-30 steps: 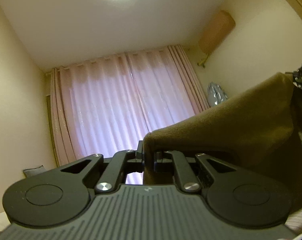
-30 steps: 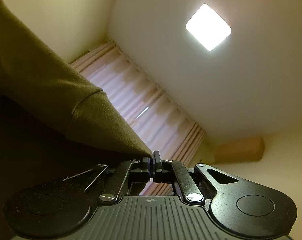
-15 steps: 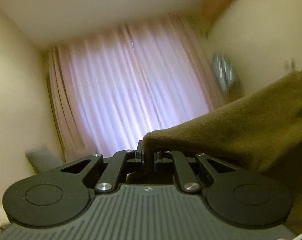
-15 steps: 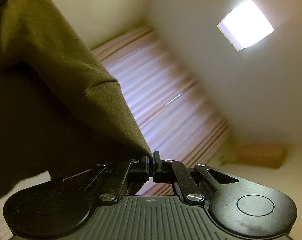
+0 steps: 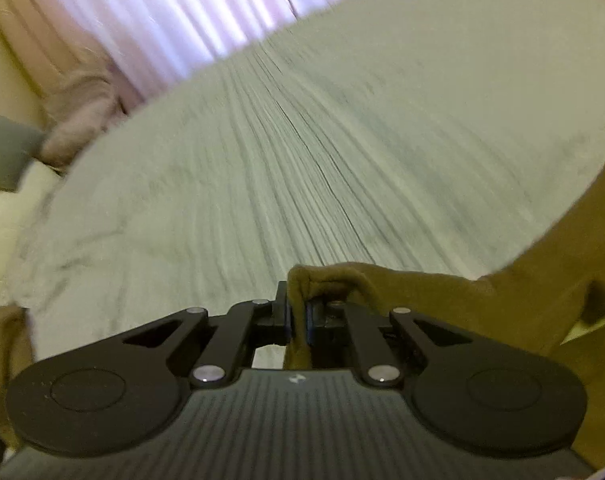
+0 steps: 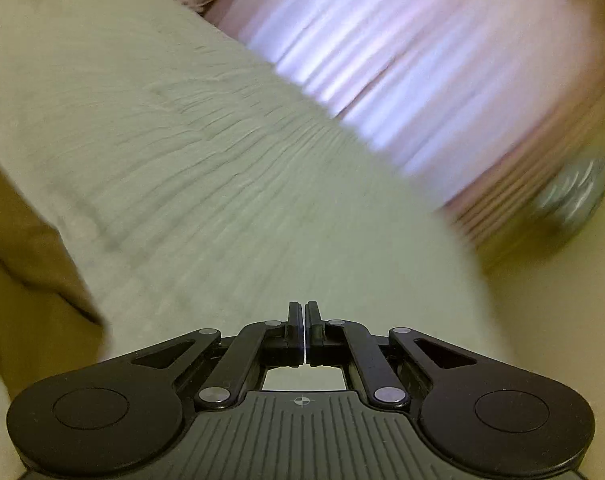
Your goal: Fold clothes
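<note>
An olive-brown garment (image 5: 502, 312) hangs from my left gripper (image 5: 297, 312), which is shut on a folded edge of it; the cloth runs off to the right and down. In the right wrist view the same garment (image 6: 18, 248) shows only at the left edge, apart from my right gripper (image 6: 304, 320). The right jaws are closed together with no cloth visible between them. Both grippers point low over a pale green ribbed bedspread (image 5: 302, 152), which also shows in the right wrist view (image 6: 206, 184). Both views are blurred by motion.
Pink curtains (image 5: 174, 12) hang beyond the bed, also seen in the right wrist view (image 6: 402, 72). A pinkish cushion (image 5: 78, 120) and a grey pillow (image 5: 2, 152) lie at the far left. A shiny silver object (image 6: 574, 192) sits by the wall at right.
Both grippers have swung down from pointing at the ceiling and curtains to pointing over the bed. The right gripper no longer shows cloth at its tips; the left still holds the garment.
</note>
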A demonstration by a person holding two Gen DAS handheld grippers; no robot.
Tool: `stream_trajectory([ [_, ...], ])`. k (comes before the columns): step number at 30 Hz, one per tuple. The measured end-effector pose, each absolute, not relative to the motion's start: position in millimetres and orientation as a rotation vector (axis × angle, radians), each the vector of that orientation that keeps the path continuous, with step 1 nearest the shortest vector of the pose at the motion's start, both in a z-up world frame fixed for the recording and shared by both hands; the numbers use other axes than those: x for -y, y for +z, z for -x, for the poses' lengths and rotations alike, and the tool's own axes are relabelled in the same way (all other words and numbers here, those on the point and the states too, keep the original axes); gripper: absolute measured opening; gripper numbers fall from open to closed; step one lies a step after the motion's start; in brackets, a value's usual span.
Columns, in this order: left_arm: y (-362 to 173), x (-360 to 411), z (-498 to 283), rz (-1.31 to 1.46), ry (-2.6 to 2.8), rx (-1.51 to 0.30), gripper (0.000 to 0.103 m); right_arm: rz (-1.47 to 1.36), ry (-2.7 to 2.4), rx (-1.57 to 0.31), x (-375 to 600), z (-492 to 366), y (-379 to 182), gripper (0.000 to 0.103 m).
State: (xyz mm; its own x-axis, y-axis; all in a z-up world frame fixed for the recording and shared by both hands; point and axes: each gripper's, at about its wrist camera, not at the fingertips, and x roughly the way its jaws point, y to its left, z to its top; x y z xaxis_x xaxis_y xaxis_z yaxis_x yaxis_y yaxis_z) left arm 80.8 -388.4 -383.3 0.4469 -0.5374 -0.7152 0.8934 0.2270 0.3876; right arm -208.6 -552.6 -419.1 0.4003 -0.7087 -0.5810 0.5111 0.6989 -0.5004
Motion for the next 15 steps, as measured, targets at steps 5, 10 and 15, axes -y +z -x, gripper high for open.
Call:
stream_trajectory([
  [5, -404.6, 341.3, -105.8, -0.818, -1.091, -0.519, 0.012, 0.066, -0.531, -0.771, 548.0, 182.3, -416.6, 0.001],
  [10, -396.2, 324.8, -115.4, -0.743, -1.139, -0.534, 0.013, 0.079, -0.298, -0.817, 515.8, 179.7, -426.8, 0.069],
  [15, -392.9, 319.6, -113.7, -0.737, -1.158, -0.523, 0.013, 0.175, -0.266, -0.830, 517.3, 177.4, -440.7, 0.083],
])
